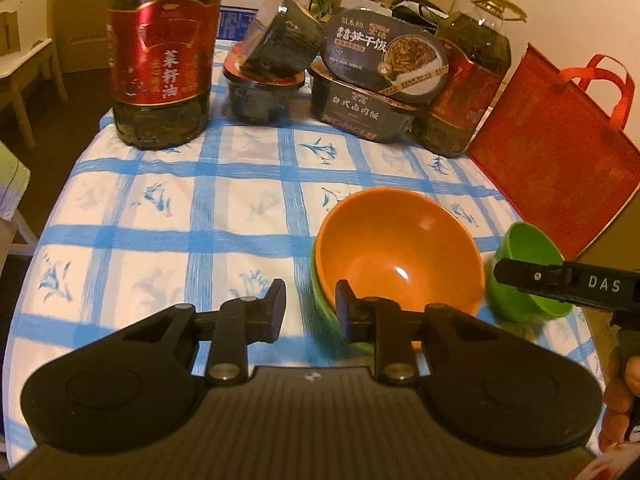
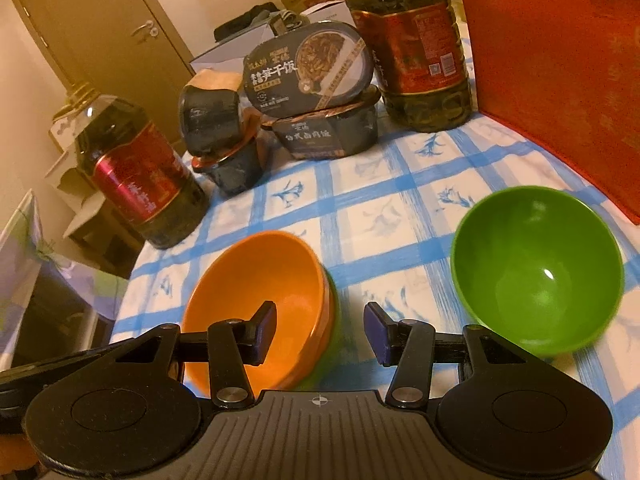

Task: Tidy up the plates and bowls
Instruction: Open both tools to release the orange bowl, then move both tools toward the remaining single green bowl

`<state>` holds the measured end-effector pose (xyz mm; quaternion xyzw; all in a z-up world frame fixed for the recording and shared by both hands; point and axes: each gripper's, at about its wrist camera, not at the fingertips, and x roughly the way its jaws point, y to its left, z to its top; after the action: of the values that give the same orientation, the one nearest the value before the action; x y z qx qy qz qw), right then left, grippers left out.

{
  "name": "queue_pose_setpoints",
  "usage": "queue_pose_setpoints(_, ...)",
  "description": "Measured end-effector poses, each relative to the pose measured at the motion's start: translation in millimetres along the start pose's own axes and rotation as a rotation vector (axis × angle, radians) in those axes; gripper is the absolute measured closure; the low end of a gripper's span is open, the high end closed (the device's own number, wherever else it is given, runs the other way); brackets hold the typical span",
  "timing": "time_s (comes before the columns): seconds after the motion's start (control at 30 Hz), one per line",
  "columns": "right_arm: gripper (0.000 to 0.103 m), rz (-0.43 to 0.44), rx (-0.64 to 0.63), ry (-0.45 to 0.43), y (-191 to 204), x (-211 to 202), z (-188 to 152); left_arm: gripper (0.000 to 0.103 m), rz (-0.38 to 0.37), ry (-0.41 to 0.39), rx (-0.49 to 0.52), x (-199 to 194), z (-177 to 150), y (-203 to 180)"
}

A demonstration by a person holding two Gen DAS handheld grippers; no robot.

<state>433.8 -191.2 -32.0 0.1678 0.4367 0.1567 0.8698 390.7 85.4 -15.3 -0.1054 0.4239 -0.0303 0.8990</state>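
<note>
So the orange bowl (image 2: 260, 304) sat nested inside a green one whose rim (image 1: 320, 300) peeked out underneath, near the front edge of the table (image 1: 160, 208) with the blue-checked cloth. The second green bowl (image 2: 536, 268) was just beside that stack, toward the right edge, by the red bag (image 2: 560, 72). Left gripper (image 1: 310, 312) had its jaws a little apart, holding nothing, right by the orange bowl's rim. Right gripper (image 2: 320, 332) was roughly half open, empty, hanging above the cloth between the two. Oil bottles (image 1: 160, 52) and meal boxes (image 1: 368, 112) crowded the far edge.
</note>
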Motion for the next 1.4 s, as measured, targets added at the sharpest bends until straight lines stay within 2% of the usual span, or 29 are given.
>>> queue_pose_setpoints(0.17, 0.053, -0.033, -0.039, -0.015, 8, -37, -25, 0.078, -0.003, -0.023, 0.018, -35, -20, -14)
queue_pose_setpoints(0.3, 0.053, -0.070, -0.081, -0.017, 11, -71, -54, 0.072, -0.030, -0.036, 0.001, -65, -43, -28)
queue_pose_setpoints(0.37, 0.050, -0.087, -0.082, -0.015, 8, -85, -68, 0.071, -0.055, -0.033, -0.018, -78, -55, -34)
queue_pose_setpoints(0.43, 0.040, -0.106, -0.061, -0.016, 3, -102, -85, 0.066, -0.066, -0.035, -0.013, -91, -68, -44)
queue_pose_setpoints(0.7, 0.035, -0.178, -0.011, -0.020, -21, -157, -133, 0.050, -0.084, -0.043, 0.001, -131, -119, -77)
queue_pose_setpoints(1.0, 0.033, -0.241, -0.031, -0.036, -36, -208, -171, 0.036, -0.081, -0.054, 0.043, -158, -166, -109)
queue_pose_setpoints(1.4, 0.032, -0.262, -0.041, -0.018, -47, -232, -199, 0.031, -0.060, -0.054, 0.080, -172, -193, -128)
